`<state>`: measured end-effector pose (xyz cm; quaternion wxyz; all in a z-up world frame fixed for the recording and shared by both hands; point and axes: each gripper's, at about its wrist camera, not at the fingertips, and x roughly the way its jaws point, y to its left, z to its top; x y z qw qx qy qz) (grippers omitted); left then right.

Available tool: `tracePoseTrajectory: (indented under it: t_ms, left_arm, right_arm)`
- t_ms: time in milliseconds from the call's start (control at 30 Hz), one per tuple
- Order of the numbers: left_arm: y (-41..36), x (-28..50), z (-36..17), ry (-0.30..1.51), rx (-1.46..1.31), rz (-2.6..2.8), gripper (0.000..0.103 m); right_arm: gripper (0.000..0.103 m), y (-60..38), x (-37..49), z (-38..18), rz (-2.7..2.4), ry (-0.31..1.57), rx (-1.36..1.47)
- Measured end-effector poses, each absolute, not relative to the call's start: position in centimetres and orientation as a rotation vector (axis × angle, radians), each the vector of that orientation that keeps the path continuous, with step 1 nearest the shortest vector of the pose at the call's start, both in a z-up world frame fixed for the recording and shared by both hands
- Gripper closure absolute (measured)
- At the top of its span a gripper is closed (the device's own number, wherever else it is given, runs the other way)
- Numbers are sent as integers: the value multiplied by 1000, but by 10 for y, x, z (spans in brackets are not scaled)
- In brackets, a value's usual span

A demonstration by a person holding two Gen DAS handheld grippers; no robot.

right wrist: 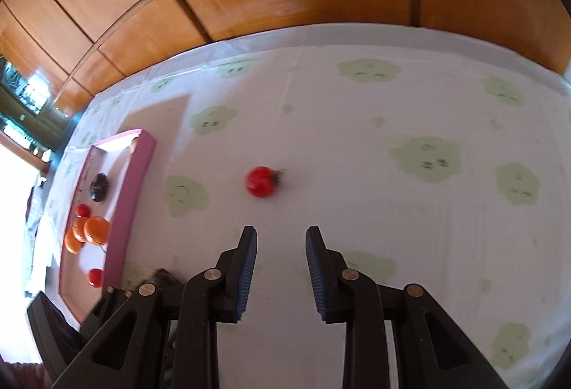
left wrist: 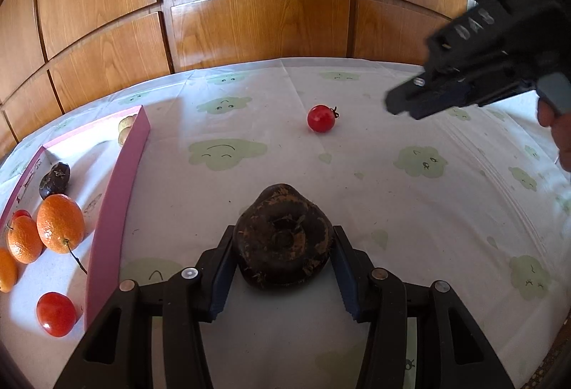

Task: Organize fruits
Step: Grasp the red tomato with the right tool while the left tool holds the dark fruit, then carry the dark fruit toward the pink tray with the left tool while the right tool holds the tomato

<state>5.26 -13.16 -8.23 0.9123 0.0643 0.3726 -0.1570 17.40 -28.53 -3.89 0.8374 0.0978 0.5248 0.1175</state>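
Note:
A dark brown, wrinkled round fruit (left wrist: 282,239) rests on the tablecloth with my left gripper (left wrist: 283,232) shut on it, pads against both sides. A small red tomato (left wrist: 321,118) with a stem lies farther out on the cloth; in the right wrist view the tomato (right wrist: 262,181) sits just ahead of the fingers. My right gripper (right wrist: 282,232) points down at the cloth, jaws a narrow gap apart with nothing between them. From the left wrist view, the right gripper (left wrist: 403,103) hangs above the cloth to the right of the tomato.
A shallow pink box (left wrist: 117,196) at the left holds oranges (left wrist: 60,223), a dark fruit (left wrist: 54,180), a red tomato (left wrist: 56,314) and a pale fruit (left wrist: 125,128). Wooden panelling (left wrist: 249,14) rises behind the table. A hand (left wrist: 556,132) shows at the right edge.

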Motion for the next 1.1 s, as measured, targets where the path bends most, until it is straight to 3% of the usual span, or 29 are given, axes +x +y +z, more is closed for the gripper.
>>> tracePoseTrajectory:
  t_ms: [67,400,533,1100]
  left_arm:
    - [-131,53,-82,768,128,-326,52]
    - [-132,55,-82,771,109,-331,52]
    - [-132,55,-82,770,106,-331,52]
    - [-134,54,-82,769,109,-328,52]
  right_arm:
    - [67,-277,185,-44,248,1116,234]
    - [67,-260,222,-67,173,1142,282]
    - [77,-255,228,-73,162,1164,217]
    - [78,-300,161,-63,175,1171,-20]
